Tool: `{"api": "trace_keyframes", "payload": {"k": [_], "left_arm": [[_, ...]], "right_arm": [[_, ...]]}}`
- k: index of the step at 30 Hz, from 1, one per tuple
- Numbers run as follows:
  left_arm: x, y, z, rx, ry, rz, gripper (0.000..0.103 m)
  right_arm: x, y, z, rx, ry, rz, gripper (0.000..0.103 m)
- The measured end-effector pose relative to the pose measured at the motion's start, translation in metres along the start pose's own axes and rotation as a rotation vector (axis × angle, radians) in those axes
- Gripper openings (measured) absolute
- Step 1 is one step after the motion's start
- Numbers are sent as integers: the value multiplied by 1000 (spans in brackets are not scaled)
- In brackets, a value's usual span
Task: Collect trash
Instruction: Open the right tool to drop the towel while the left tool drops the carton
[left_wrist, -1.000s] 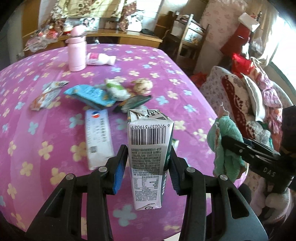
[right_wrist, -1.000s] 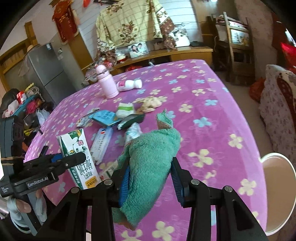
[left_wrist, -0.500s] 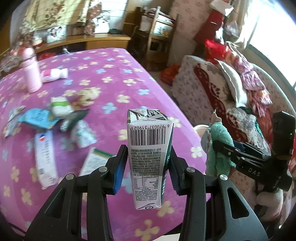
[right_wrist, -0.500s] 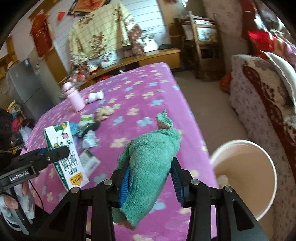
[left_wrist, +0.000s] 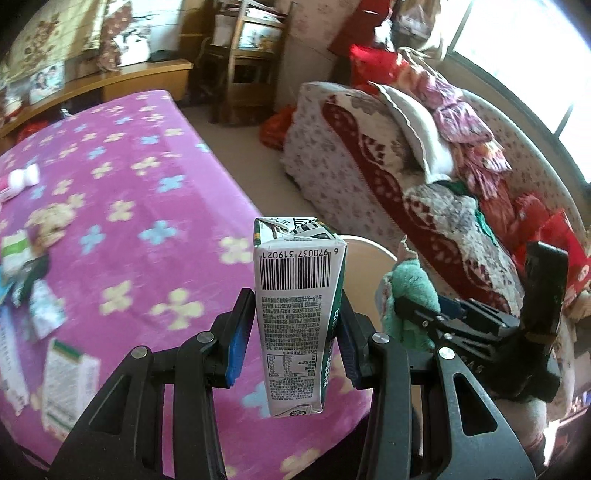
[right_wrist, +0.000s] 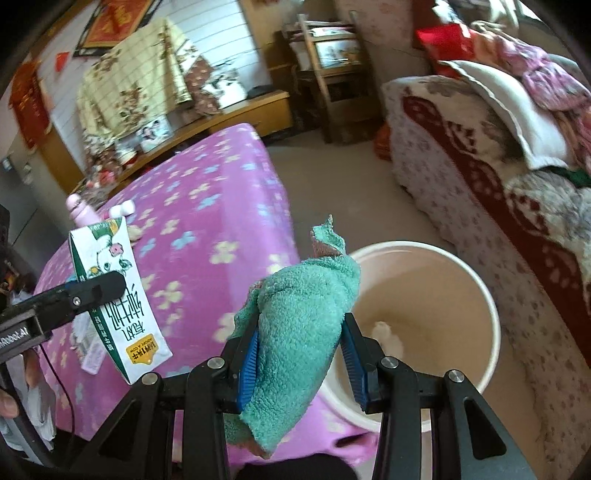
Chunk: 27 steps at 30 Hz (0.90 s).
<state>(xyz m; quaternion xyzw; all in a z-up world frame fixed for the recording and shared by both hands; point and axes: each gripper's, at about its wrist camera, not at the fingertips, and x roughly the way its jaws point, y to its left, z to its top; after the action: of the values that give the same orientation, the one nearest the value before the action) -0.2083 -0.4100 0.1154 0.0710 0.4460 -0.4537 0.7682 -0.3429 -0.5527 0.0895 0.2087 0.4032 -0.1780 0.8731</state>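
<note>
Beside purple table (right_wrist: 229, 192) — carton (left_wrist: 295, 314) clamped upright between left tongs (left_wrist: 291, 339).

Pink flowered tablecloth (left_wrist: 122, 206), patterned sofa (right_wrist: 517, 206) piled with clothes, wooden chair (right_wrist: 325, 74), beige floor (right_wrist: 343, 184), bright window (left_wrist: 517, 55)

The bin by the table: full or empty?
Nearly empty: the bin shows bare inner walls, with one small pale scrap at the bottom.

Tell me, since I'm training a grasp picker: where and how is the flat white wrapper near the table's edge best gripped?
The flat white wrapper lies flush on the purple tablecloth, so no side gives purchase. Probably best to come down from above at its near short edge, by the table's rim, and pinch that edge. Its thin, limp shape suggests a corner would fold.
</note>
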Motion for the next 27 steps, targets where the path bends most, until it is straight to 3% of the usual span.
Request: {"api": "trace_keyframes", "payload": {"k": [10,20,23,27], "left_arm": [[46,-45,17,37,36,-64,40],[63,-58,21,38,21,-103,41],[66,-58,20,42,24,-107,41],[66,-54,18,35,25,-119,56]], "right_arm": [[13,-54,-9,70,32,-76,40],[26,-80,-12,110,40,-137,40],[30,-85,-13,129,49,-153,47],[29,-85,-14,135,42,-161,49]]}}
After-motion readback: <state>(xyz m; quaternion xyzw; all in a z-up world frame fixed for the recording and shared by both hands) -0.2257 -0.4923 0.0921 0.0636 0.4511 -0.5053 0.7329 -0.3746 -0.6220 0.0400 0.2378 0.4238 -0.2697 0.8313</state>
